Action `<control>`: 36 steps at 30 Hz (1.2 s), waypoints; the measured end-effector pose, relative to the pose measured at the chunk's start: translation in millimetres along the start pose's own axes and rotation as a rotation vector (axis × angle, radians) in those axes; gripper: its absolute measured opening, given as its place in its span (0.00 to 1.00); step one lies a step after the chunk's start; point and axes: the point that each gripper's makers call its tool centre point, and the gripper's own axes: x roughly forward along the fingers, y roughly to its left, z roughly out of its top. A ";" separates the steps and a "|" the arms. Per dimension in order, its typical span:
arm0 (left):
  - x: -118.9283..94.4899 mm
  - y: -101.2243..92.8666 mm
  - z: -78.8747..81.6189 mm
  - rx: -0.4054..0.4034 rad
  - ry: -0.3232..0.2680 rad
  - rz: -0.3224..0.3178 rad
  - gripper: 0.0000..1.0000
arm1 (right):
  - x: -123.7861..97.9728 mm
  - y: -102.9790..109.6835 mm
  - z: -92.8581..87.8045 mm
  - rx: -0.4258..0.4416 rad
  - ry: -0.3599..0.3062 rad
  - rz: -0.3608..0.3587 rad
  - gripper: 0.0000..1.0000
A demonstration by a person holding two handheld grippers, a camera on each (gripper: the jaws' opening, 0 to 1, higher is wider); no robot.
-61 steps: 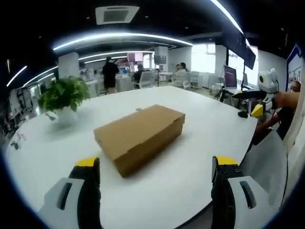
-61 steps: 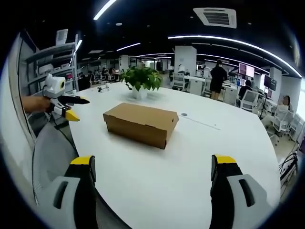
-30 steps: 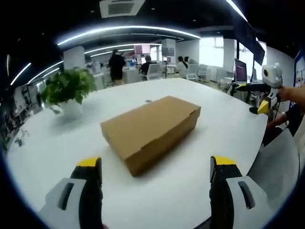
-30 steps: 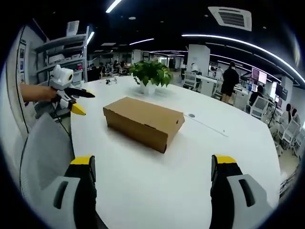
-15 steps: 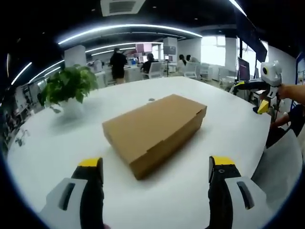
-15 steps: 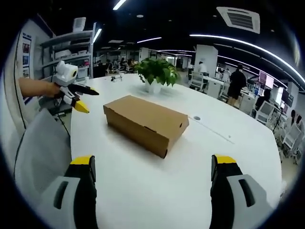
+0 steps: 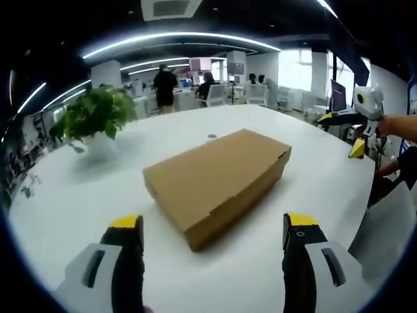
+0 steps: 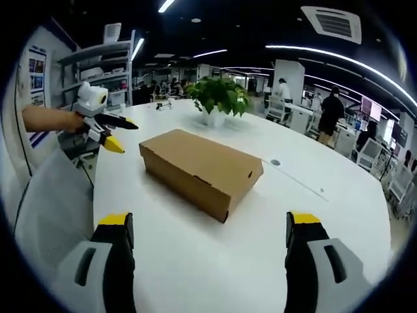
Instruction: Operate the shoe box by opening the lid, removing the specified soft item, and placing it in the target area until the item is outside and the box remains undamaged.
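Both your grippers hang open over the table, box untouched.

Your left gripper (image 7: 212, 244) and right gripper (image 8: 207, 242) each hold their jaws spread wide, gripping nothing. Ahead, apart from both, the closed cardboard shoe box (image 7: 220, 179) lies flat on the white table (image 7: 71, 195), a potted plant (image 7: 93, 120) beyond it.
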 end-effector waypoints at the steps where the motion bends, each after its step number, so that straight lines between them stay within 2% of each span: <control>1: 1.1 0.6 -0.3 0.001 0.001 0.001 0.90 | 1.8 0.1 0.0 -0.002 0.001 0.003 0.91; 13: 9.4 4.4 -3.7 -0.008 0.015 0.017 0.86 | 27.0 -5.0 3.2 -0.014 0.001 0.035 0.83; 21: 17.4 9.4 -8.4 -0.019 0.026 0.033 0.82 | 45.3 -12.3 9.8 -0.024 -0.019 0.043 0.73; 36: 36.6 11.9 -11.6 -0.035 0.027 0.070 0.72 | 84.0 -19.8 -1.2 -0.030 0.030 0.059 0.57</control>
